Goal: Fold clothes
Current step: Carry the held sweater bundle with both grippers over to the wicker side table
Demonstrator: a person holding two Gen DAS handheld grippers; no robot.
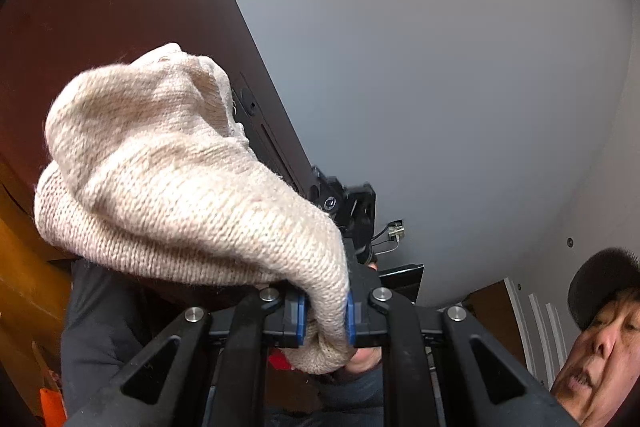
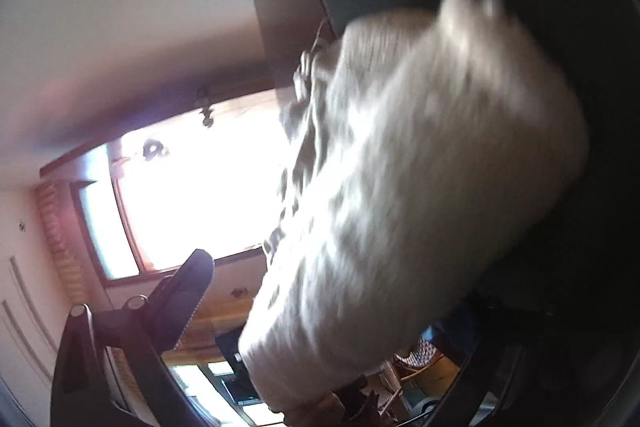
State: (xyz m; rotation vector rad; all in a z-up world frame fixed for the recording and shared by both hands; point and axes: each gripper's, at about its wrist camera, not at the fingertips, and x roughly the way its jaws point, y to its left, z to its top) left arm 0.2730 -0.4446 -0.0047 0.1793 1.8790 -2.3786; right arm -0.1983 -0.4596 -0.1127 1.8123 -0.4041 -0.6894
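The left gripper [image 1: 323, 311] pinches a bunched fold of the cream knit garment [image 1: 168, 171] between its blue pads [image 1: 301, 315], the cloth ballooning up in front of a brown cabinet [image 1: 100, 7]. The right gripper [image 2: 332, 303] stands spread wide, with the blurred garment between its jaws and no visible pinch.

The knit garment [image 1: 168, 183] hangs between the left gripper [image 1: 326, 315] pads. A cabinet [image 1: 100, 19] stands behind it. A person [image 1: 600, 339] is to the right.
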